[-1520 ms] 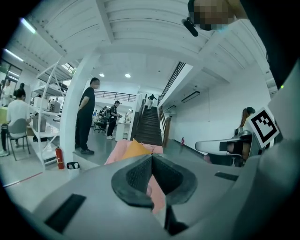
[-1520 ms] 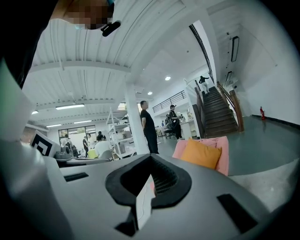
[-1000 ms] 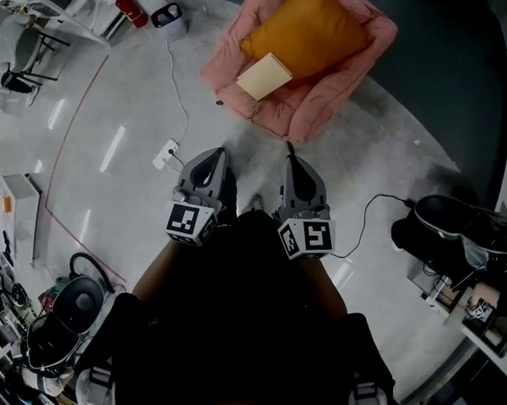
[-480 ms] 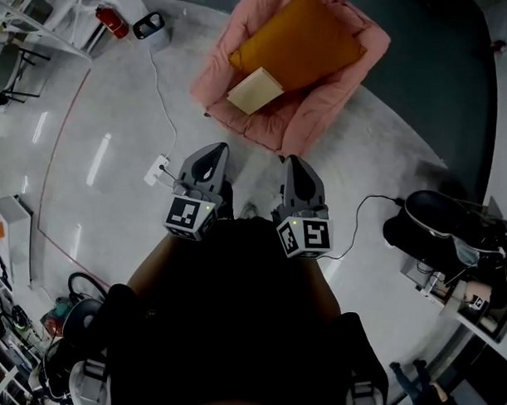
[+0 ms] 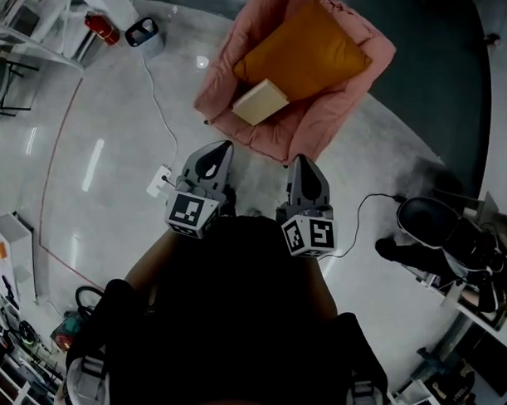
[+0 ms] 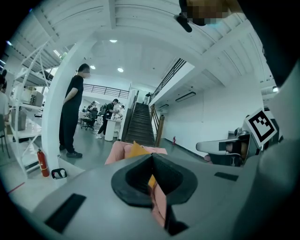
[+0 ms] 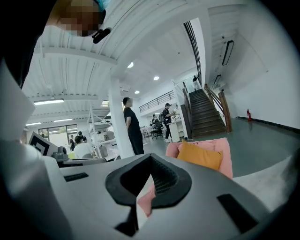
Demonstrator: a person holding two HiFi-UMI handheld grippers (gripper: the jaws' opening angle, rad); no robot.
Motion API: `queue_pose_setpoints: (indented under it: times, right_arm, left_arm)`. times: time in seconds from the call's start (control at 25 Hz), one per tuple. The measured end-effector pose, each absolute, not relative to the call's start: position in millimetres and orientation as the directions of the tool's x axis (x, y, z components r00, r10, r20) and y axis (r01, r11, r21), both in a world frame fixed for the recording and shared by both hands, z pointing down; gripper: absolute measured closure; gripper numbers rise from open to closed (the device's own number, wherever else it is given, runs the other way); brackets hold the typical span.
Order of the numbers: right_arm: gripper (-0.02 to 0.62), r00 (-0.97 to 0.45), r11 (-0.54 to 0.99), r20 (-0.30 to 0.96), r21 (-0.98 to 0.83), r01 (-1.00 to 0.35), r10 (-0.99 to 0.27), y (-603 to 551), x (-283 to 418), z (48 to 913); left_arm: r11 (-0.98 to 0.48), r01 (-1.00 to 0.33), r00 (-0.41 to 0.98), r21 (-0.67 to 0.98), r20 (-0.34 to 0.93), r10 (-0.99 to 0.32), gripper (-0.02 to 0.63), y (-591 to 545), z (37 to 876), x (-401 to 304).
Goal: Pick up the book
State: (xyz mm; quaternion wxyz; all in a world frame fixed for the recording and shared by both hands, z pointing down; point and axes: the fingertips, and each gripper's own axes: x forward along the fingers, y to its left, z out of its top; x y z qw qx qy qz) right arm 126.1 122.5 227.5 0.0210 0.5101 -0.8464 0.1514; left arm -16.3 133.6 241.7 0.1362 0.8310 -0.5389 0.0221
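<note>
A cream book (image 5: 259, 101) lies on the seat of a pink armchair (image 5: 227, 69), against an orange cushion (image 5: 307, 50). Both grippers are held side by side above the floor, pointing at the chair's front edge and short of the book. My left gripper (image 5: 220, 148) is shut with nothing in it, and my right gripper (image 5: 299, 161) is shut and empty too. In the left gripper view the armchair (image 6: 123, 149) shows just beyond the closed jaws. In the right gripper view the cushion (image 7: 199, 155) and armchair (image 7: 225, 152) sit to the right of the jaws. The book is hidden in both gripper views.
A white power strip (image 5: 161, 179) with its cable lies on the floor left of the grippers. A red fire extinguisher (image 5: 102, 28) stands far left. A black office chair (image 5: 431, 224) and black cable are at the right. A person in black (image 6: 70, 112) stands by a white column; stairs (image 6: 140, 124) rise behind.
Both grippers have moved forward together and now sit closer to the armchair's front edge. Their jaws have stayed shut.
</note>
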Motion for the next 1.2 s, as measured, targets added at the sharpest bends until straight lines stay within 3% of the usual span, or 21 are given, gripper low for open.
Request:
queue_pose_setpoints:
  times: [0.44, 1.2]
  right_arm:
    - [0.594, -0.428, 0.389, 0.189, -0.212, -0.896, -0.884, 86, 87, 232]
    - [0.594, -0.471, 0.416, 0.214, -0.255, -0.873, -0.856, -9, 97, 261]
  left_arm:
    - [-0.42, -0.88, 0.458, 0.221, 0.167, -0.873, 0.597, 90, 249, -63]
    - [-0.403, -0.883, 0.451, 0.238, 0.2, -0.87, 0.598, 8, 271, -49]
